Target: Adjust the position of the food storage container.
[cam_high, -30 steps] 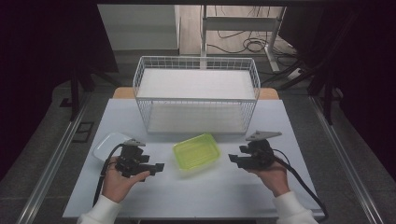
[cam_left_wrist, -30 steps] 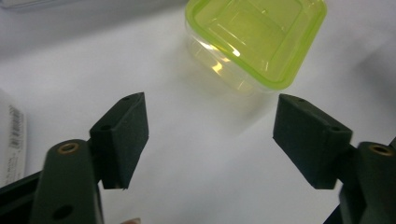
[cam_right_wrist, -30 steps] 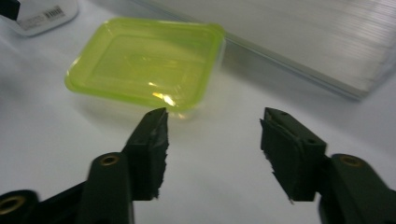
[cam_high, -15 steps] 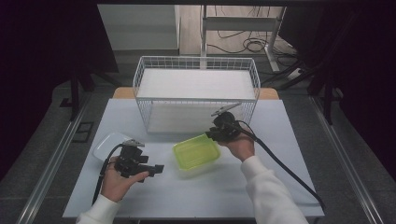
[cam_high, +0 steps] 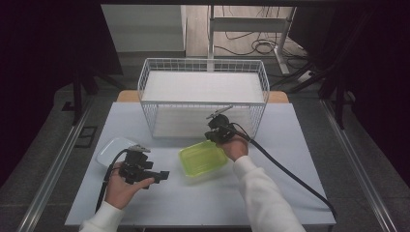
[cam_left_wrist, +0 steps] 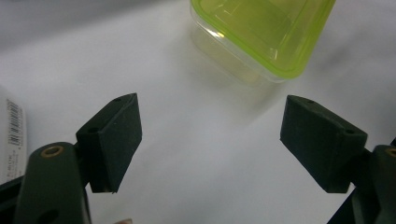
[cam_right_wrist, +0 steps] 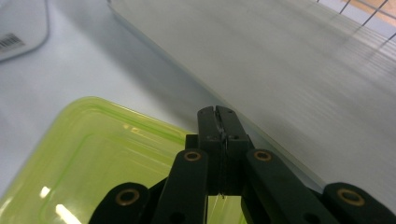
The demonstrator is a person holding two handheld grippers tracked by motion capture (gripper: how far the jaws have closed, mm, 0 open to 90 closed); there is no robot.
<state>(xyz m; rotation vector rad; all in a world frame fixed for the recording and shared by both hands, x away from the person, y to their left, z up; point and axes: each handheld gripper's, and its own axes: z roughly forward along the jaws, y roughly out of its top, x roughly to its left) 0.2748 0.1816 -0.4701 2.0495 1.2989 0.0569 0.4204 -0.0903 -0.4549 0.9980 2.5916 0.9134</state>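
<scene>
The green-lidded container [cam_high: 203, 158] is sitting on the white table [cam_high: 300, 193], just in front of the wire basket [cam_high: 203, 96]. The right gripper [cam_high: 215, 137] is hovering at the container's one o'clock corner, its jaws having just been closing and now pressed flat together with nothing between them. At the container's eight o'clock, well apart, the left gripper [cam_high: 157, 175] is resting with its jaws spread wide and empty, a white lid [cam_high: 112, 149] lying just beyond it.
</scene>
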